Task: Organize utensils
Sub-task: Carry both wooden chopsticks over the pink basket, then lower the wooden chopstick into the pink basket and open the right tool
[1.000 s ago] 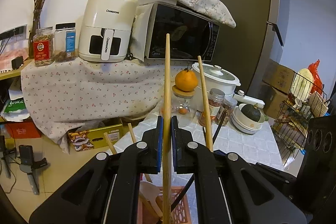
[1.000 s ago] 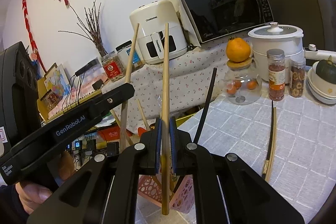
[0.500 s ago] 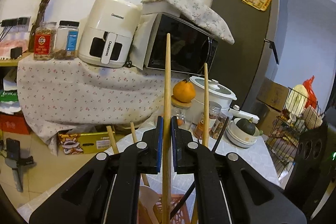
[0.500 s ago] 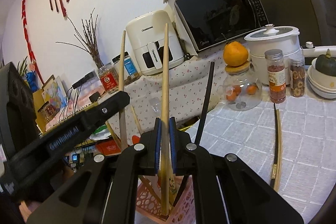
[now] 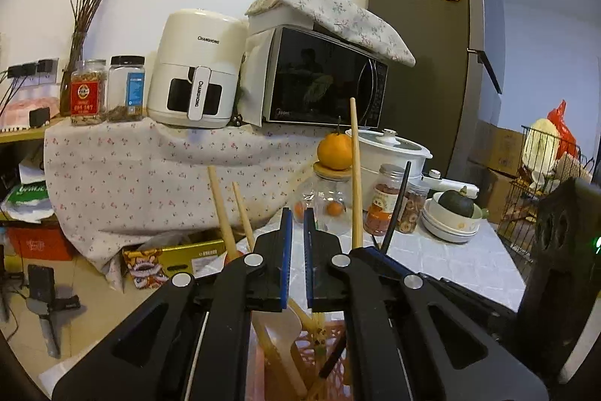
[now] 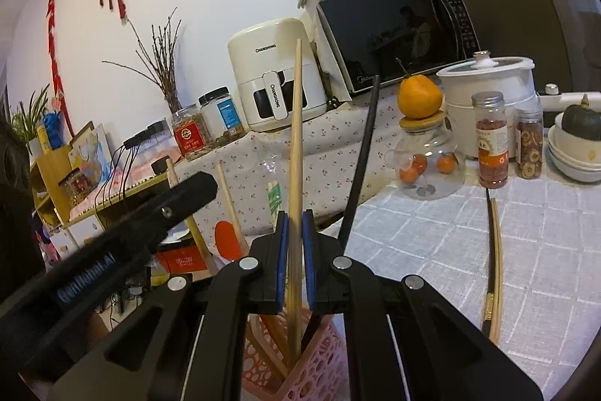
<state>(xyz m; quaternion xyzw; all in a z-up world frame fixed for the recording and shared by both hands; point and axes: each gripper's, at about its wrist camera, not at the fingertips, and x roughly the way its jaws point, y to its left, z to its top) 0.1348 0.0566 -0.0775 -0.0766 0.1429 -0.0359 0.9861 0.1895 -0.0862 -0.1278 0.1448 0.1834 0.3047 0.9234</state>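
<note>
R claw (image 6: 295,264) slightly spread round upright wooden chopstick (image 6: 295,153), tip down in pink basket (image 6: 319,369): letting go. L claw (image 5: 295,260) spread, empty, above basket. Two chopsticks (image 6: 495,262) left on tabletop (image 6: 432,243).

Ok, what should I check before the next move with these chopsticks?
1. Left gripper empty: ok, nothing sits between its fingers.
2. Wooden chopstick between the right gripper fingers, lower end inside the pink basket: ok.
3. Right fingers let go of that chopstick: cannot tell.
4. Pink basket upright, utensils standing in it: ok.
5. All utensils collected: not ok, a black and wooden pair lies on the table.
</note>
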